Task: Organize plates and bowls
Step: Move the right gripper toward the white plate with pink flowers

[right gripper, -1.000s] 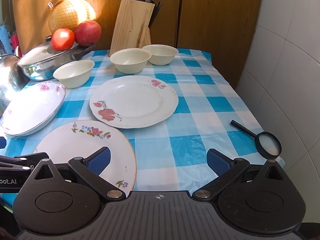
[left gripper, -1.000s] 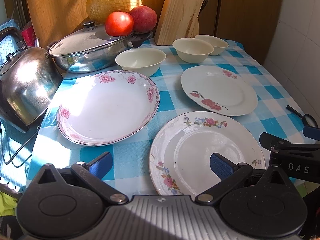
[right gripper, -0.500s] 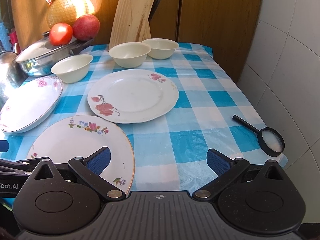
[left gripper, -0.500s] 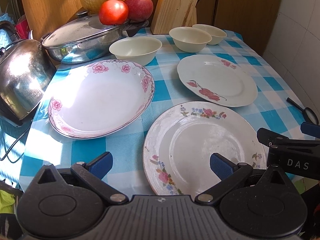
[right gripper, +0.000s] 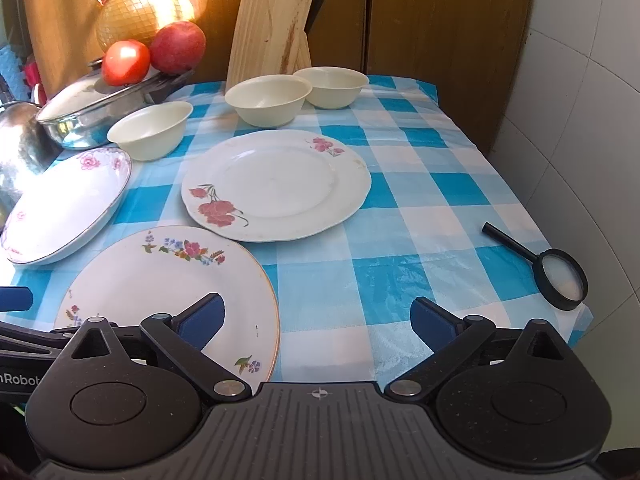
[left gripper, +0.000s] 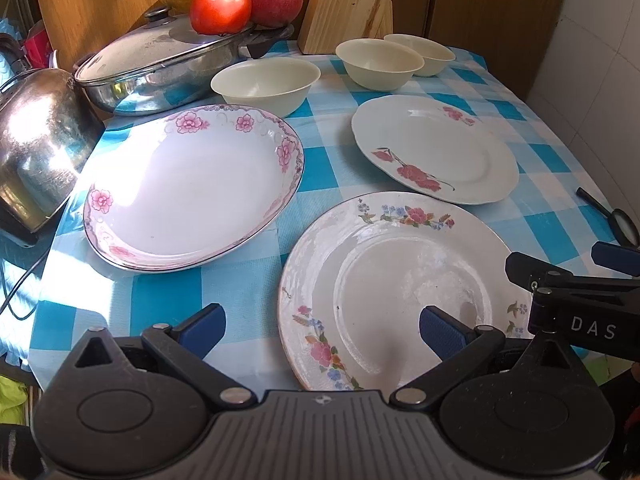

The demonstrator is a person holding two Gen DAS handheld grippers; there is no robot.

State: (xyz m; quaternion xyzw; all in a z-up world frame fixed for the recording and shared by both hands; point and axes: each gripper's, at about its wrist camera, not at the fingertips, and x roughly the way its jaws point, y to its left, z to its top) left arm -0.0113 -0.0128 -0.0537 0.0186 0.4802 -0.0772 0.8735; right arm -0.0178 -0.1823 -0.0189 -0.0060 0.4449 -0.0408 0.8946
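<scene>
Three plates lie on the blue checked tablecloth: a deep pink-flowered plate [left gripper: 188, 192] at left, a red-flowered plate [left gripper: 434, 150] at right rear, and a multicolour-flowered plate [left gripper: 396, 292] nearest me. Three cream bowls [left gripper: 266, 84] [left gripper: 379, 63] [left gripper: 424, 54] stand behind them. My left gripper [left gripper: 322, 326] is open and empty, its right finger over the near plate's front rim. My right gripper [right gripper: 316, 318] is open and empty at the table's front edge, its left finger over the same plate [right gripper: 168, 280]. The red-flowered plate [right gripper: 276, 184] lies ahead of it.
A lidded steel pan [left gripper: 168, 68] with a tomato and apple on top, a netted pomelo, a kettle [left gripper: 40, 148] and a wooden knife block [right gripper: 270, 28] line the back and left. A magnifying glass [right gripper: 560, 276] lies at the right front corner. Tiled wall is on the right.
Both grippers have moved forward toward the table and a little lower; the plates appear larger and nearer. Nothing on the table has moved. Both grippers stay open.
</scene>
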